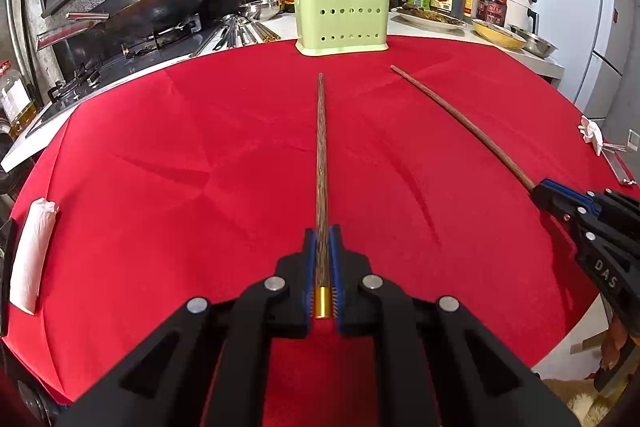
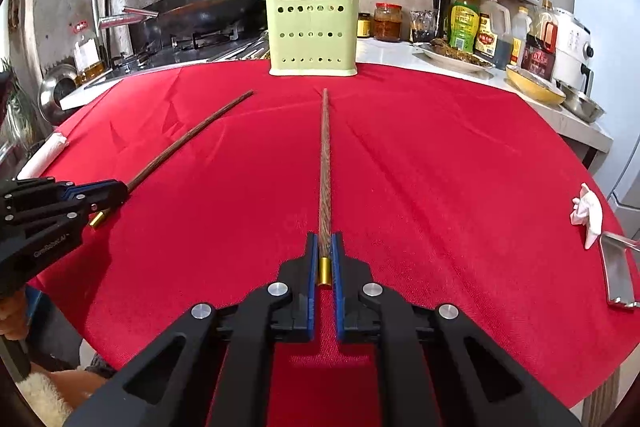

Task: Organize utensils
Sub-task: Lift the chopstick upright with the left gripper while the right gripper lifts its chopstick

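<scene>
- Left wrist view: the left gripper (image 1: 322, 235) has its blue-padded jaws clamped on a long dark wooden chopstick with a gold end cap (image 1: 320, 163), gripping near the capped end. The stick runs straight ahead over the red tablecloth (image 1: 160, 155), its tip towards the pale green perforated plastic utensil holder (image 1: 342, 13), well short of it.
- Same view, right edge: the right gripper (image 1: 538, 189) is closed on the near end of a second dark wooden chopstick (image 1: 460, 119).
- Right wrist view: the second chopstick's gold cap sits between the pads, jaws pinched on it. Its tip points at the holder, which stands at the far edge of the cloth with several chopsticks already upright in it.
- Step in hand, as I judge it: both sticks gripped and not yet carried to the holder; whether either is clear of the cloth I cannot tell.
- Next move calls for: raising each stick, tipping it point-down and clearing the holder's rim and the standing chopsticks before release.
</scene>
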A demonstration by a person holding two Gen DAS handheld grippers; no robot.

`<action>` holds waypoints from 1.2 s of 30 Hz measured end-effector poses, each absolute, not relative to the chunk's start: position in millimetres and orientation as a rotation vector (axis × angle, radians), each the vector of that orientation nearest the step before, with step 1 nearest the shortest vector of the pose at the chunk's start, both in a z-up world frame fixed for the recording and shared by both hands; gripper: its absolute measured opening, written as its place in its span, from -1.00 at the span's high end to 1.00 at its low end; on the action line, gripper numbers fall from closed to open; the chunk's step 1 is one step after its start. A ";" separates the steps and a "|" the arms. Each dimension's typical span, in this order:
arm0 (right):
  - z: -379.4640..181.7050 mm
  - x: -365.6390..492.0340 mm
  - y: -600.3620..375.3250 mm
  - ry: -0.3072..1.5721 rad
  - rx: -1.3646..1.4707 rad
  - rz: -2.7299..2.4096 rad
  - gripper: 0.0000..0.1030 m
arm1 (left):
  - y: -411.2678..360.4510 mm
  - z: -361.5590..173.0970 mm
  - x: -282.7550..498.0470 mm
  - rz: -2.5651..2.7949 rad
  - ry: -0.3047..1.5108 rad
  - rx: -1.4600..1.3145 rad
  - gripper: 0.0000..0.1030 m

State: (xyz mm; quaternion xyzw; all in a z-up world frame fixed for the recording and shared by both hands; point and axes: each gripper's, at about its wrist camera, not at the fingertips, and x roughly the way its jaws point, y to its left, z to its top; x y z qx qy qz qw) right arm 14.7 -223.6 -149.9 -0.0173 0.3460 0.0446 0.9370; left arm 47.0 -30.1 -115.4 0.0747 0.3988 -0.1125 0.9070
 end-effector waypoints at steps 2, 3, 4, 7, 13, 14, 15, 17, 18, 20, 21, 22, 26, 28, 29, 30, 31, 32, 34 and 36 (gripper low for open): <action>-144.9 10.9 -227.4 0.700 -0.028 0.092 0.86 | -27.8 -113.0 46.2 -0.231 0.814 0.153 0.86; -139.6 7.5 -230.0 0.689 -0.022 0.093 0.86 | -26.5 -110.9 45.6 -0.232 0.808 0.148 0.86; -135.9 4.8 -231.9 0.681 -0.015 0.094 0.87 | -24.5 -107.4 45.7 -0.232 0.800 0.138 0.86; -119.3 -3.2 -235.5 0.644 -0.010 0.088 0.86 | -19.0 -97.0 44.4 -0.232 0.771 0.122 0.86; -84.0 -15.1 -240.5 0.547 0.007 0.081 0.87 | -12.1 -64.7 38.7 -0.240 0.682 0.104 0.86; -75.5 -17.4 -240.3 0.521 0.006 0.080 0.87 | -11.2 -58.1 37.6 -0.242 0.665 0.101 0.86; -69.6 -18.2 -240.4 0.505 0.003 0.079 0.87 | -10.1 -51.2 36.2 -0.244 0.646 0.098 0.87; -53.9 -19.9 -240.1 0.468 0.003 0.081 0.87 | -8.1 -33.7 33.7 -0.253 0.600 0.093 0.87; -47.9 -20.5 -240.5 0.454 0.006 0.084 0.87 | -7.2 -28.1 33.2 -0.256 0.586 0.091 0.87; -32.6 -23.0 -239.4 0.413 0.002 0.086 0.87 | -4.9 -15.3 32.5 -0.263 0.555 0.081 0.87; -25.1 -24.5 -238.4 0.394 -0.004 0.087 0.87 | -4.1 -10.5 32.5 -0.265 0.544 0.078 0.87; -18.2 -25.9 -237.7 0.379 -0.008 0.090 0.87 | -3.4 -4.4 32.4 -0.266 0.529 0.076 0.87; 7.6 -28.9 -236.8 0.332 -0.013 0.098 0.87 | -0.2 11.6 32.0 -0.283 0.494 0.066 0.87; 18.8 -28.7 -237.2 0.316 -0.016 0.097 0.87 | 1.2 19.3 32.6 -0.286 0.478 0.065 0.87; 23.3 -28.7 -237.9 0.307 -0.017 0.093 0.87 | 1.7 22.1 32.4 -0.287 0.471 0.064 0.87; 28.6 -27.4 -237.9 0.299 -0.023 0.089 0.87 | 2.9 24.6 32.5 -0.290 0.466 0.061 0.87; 32.7 -26.1 -238.4 0.292 -0.025 0.088 0.87 | 3.7 27.8 32.6 -0.295 0.462 0.056 0.87; 35.4 -24.5 -238.4 0.287 -0.023 0.086 0.87 | 4.2 30.8 32.7 -0.302 0.458 0.053 0.87; 39.3 -16.5 -238.6 0.286 -0.033 0.084 0.87 | 4.4 35.2 34.2 -0.311 0.456 0.051 0.87; 40.1 -8.3 -237.6 0.279 -0.046 0.074 0.86 | 3.9 39.8 38.9 -0.327 0.463 0.046 0.87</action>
